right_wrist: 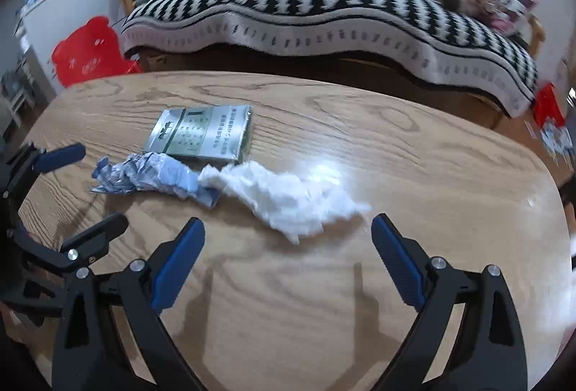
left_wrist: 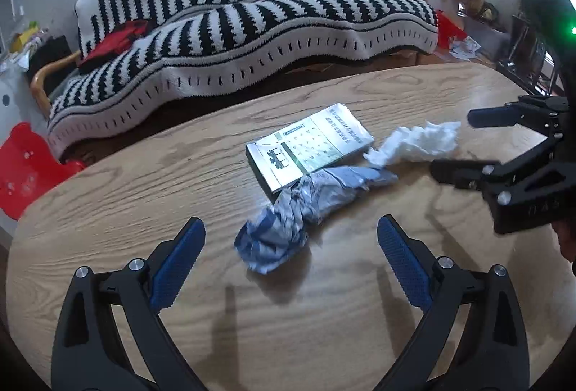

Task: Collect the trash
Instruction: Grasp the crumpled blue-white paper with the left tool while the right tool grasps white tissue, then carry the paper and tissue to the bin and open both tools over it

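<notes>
Trash sits in a tight cluster on a wooden table point(left_wrist: 144, 182): a silver box point(left_wrist: 309, 142) at the centre, a crumpled blue wrapper point(left_wrist: 298, 214) touching its near edge at 6 o'clock, and a wad of white tissue point(left_wrist: 414, 141) at the box's 3 o'clock, touching the wrapper's end. The left gripper point(left_wrist: 291, 240) hangs over the wrapper with its blue pads spread wide and nothing between them but the wrapper's near end. Seen through its own camera, the right gripper point(right_wrist: 287, 236) is likewise agape and empty, with the tissue point(right_wrist: 284, 193) lying just ahead at 12 o'clock, and the box point(right_wrist: 203, 133) and the wrapper point(right_wrist: 154, 177) at 10 o'clock. No bin is visible in either view.

Risks look plain enough. Both pieces are soft and light, so a pad that lands on top instead of astride may simply flatten or push them across the slick tabletop. Because tissue, wrapper and box touch, a pull on one could drag a neighbour along or shed it over the table's edge. The tissue may tear if only a loose corner is pinched. With both tools converging on one small pile, the fingers could also knock together. A striped sofa point(left_wrist: 252, 31) and a red stool point(left_wrist: 25, 168) stand beyond the table, out of play.
</notes>
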A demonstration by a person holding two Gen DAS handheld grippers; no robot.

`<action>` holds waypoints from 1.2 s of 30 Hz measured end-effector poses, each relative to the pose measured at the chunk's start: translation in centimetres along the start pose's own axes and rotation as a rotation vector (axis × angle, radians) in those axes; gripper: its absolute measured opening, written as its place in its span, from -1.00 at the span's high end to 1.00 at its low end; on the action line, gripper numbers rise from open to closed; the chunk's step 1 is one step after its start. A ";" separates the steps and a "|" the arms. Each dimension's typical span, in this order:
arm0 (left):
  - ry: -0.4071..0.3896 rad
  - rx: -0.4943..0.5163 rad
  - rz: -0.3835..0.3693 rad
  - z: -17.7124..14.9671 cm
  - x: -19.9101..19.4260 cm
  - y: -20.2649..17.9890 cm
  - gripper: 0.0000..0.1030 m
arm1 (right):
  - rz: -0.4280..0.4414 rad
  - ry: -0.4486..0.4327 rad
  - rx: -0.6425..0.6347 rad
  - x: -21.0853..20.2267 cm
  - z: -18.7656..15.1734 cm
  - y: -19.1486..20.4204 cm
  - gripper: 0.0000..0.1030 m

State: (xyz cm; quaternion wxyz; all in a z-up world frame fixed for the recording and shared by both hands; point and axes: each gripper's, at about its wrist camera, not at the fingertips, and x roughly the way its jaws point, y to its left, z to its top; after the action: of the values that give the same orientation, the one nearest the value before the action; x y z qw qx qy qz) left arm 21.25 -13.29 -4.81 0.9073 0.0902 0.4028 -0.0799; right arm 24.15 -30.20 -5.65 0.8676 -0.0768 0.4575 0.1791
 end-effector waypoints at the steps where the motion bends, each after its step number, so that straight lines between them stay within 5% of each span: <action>1: 0.011 -0.004 -0.007 0.1 0.4 0.1 -0.82 | -0.016 0.006 -0.007 0.7 0.3 -0.1 -0.76; 3: 0.034 -0.013 -0.012 0.1 1.5 0.2 -0.82 | 0.020 0.021 0.004 1.6 0.7 -0.5 -0.75; 6: 0.052 -0.037 -0.034 0.0 2.0 0.2 -0.78 | 0.014 0.024 0.005 2.4 0.6 -0.5 -0.32; 8: 0.034 -0.046 -0.052 0.2 1.9 0.1 -0.50 | 0.004 0.017 -0.016 2.2 0.4 -0.2 0.16; 9: 0.029 -0.051 -0.049 0.2 1.8 0.2 -0.28 | 0.010 0.021 -0.017 2.0 0.3 -0.1 0.52; 10: 0.030 -0.053 -0.052 0.3 1.8 0.3 0.08 | 0.022 0.033 -0.010 1.7 0.1 -0.1 0.62; 13: 0.030 -0.082 -0.077 0.2 1.1 0.8 0.43 | 0.008 0.028 -0.012 0.4 -1.1 0.3 0.70; 19: 0.013 -0.096 -0.140 -0.7 -1.8 0.5 0.46 | -0.006 -0.025 0.093 -4.7 -5.3 0.8 0.72; 25: -0.007 -0.005 -0.207 -1.7 -6.6 -3.2 0.46 | -0.102 -0.082 0.228 -12.6 -11.8 0.9 0.72; 32: -0.030 0.119 -0.343 -3.1 -11.9 -11.1 0.46 | -0.232 -0.144 0.454 -23.5 -21.8 -2.5 0.72; 36: -0.051 0.231 -0.415 -3.8 -14.8 -18.1 0.46 | -0.339 -0.154 0.629 -29.4 -30.4 -5.8 0.72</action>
State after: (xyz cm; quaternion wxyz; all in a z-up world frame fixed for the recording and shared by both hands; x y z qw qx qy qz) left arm 4.73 -28.96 1.91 0.8649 0.1065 0.3781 -0.3124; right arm -12.13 -51.67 0.99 0.8981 0.1327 0.4042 -0.1115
